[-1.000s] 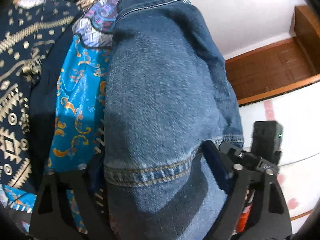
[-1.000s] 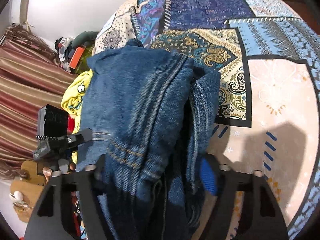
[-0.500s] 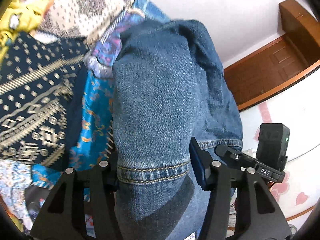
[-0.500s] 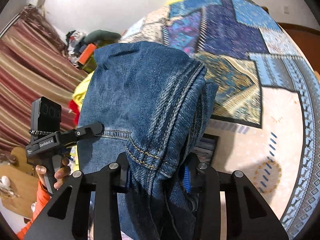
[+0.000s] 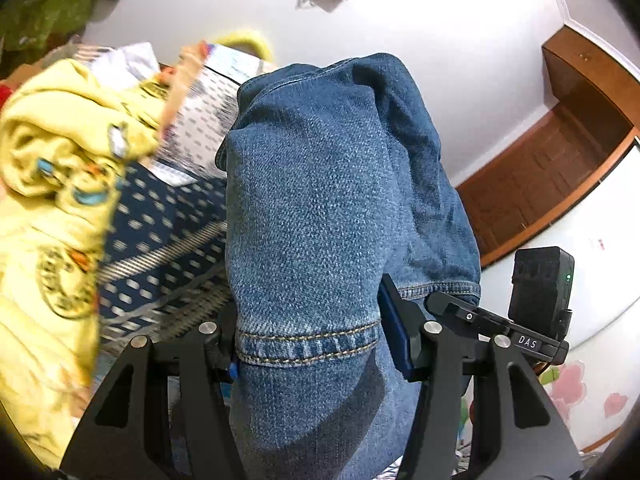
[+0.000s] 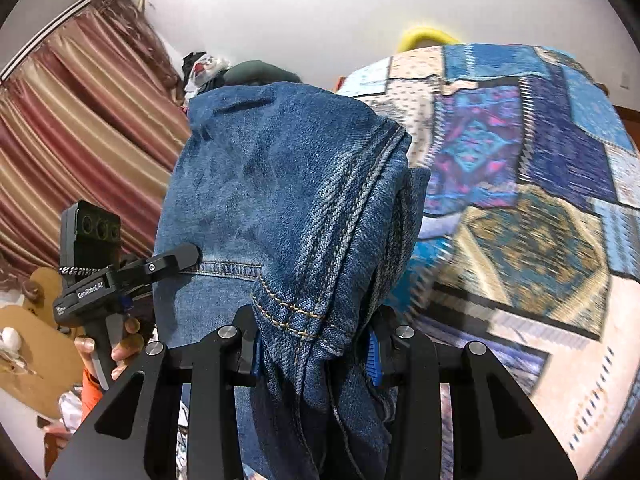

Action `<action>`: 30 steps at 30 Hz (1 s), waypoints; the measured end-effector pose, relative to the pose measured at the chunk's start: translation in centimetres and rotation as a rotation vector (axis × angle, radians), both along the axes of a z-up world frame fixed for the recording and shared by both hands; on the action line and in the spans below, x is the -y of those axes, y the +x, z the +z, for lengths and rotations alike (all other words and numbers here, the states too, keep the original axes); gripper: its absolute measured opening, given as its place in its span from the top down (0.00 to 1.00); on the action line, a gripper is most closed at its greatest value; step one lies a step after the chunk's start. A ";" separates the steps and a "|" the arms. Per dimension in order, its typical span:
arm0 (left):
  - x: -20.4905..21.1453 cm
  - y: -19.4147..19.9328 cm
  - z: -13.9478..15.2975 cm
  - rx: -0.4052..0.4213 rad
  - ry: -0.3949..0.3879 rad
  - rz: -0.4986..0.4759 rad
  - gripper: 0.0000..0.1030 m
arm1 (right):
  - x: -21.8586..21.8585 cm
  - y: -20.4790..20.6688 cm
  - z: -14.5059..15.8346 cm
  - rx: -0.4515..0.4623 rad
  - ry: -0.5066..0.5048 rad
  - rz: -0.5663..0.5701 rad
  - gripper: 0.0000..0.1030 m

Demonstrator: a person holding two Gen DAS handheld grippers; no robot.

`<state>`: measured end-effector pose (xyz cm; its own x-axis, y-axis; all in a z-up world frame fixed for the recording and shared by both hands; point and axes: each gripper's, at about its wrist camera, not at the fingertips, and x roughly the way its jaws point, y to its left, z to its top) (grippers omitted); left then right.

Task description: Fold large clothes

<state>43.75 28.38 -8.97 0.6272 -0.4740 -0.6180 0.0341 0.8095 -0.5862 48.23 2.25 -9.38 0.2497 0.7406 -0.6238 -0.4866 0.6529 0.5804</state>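
A pair of blue jeans (image 5: 320,208) hangs in the air, held by both grippers. My left gripper (image 5: 308,344) is shut on a stitched hem of the jeans. My right gripper (image 6: 316,344) is shut on another hem and seam of the jeans (image 6: 288,200). The other gripper shows in each view, at the right of the left wrist view (image 5: 460,312) and at the left of the right wrist view (image 6: 172,264), each touching the denim. The fabric hides the fingertips.
A patchwork bedspread (image 6: 520,184) lies below and to the right. A yellow printed garment (image 5: 52,184) lies on the bed at left. Striped curtains (image 6: 68,136) hang at left. A wooden door (image 5: 540,184) and white wall stand behind.
Both grippers have lifted the jeans up from the bed and tilted toward the wall. The jaws have closed tighter on the hems. The yellow garment has come into view.
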 end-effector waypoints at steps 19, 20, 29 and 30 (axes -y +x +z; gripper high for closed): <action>-7.9 7.5 -13.8 -0.223 0.005 0.092 0.46 | -8.7 6.6 -11.9 -0.173 -0.129 0.003 0.66; -7.7 7.5 -14.1 -0.213 0.029 0.093 0.45 | -8.5 6.5 -12.4 -0.173 -0.135 0.002 0.64; -4.4 4.9 -13.0 -0.195 0.347 0.046 0.24 | -7.5 4.0 -11.0 -0.074 -0.267 -0.015 0.41; -4.1 4.2 -12.8 -0.187 0.364 0.053 0.14 | -7.5 3.9 -10.9 -0.055 -0.291 -0.023 0.35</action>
